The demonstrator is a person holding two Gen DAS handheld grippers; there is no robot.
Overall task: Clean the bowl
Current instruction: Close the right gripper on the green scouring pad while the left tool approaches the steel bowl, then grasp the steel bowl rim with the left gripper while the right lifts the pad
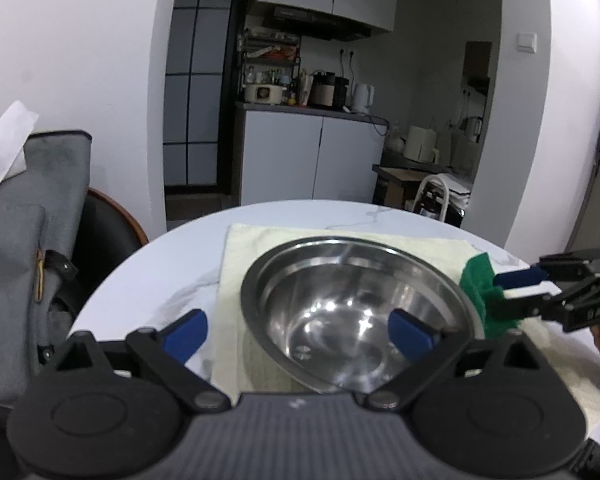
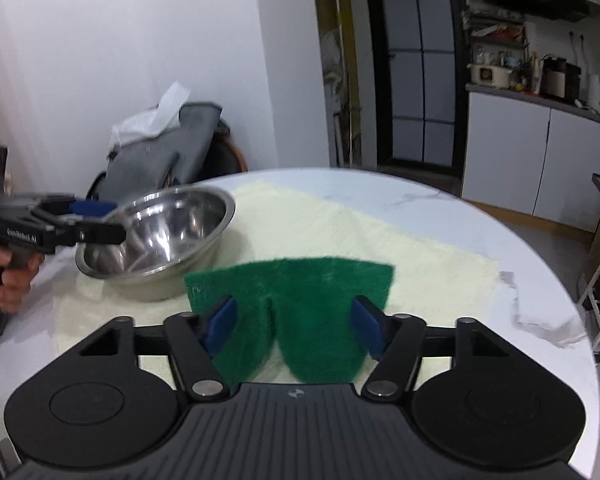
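Evidently the left gripper (image 1: 298, 334) gapes wide astride the bowl (image 1: 352, 312) rim, likely steadying; at three o'clock, the right gripper (image 2: 294, 326) clamps the pad (image 2: 300, 292), ready to scrub.

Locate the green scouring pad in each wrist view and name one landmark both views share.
Left wrist view: green scouring pad at right, beside the steel bowl, between the right gripper's fingers.
Right wrist view: pad at bottom centre, between that gripper's own fingers, creased.
Shared landmark: the bowl on the cream towel.
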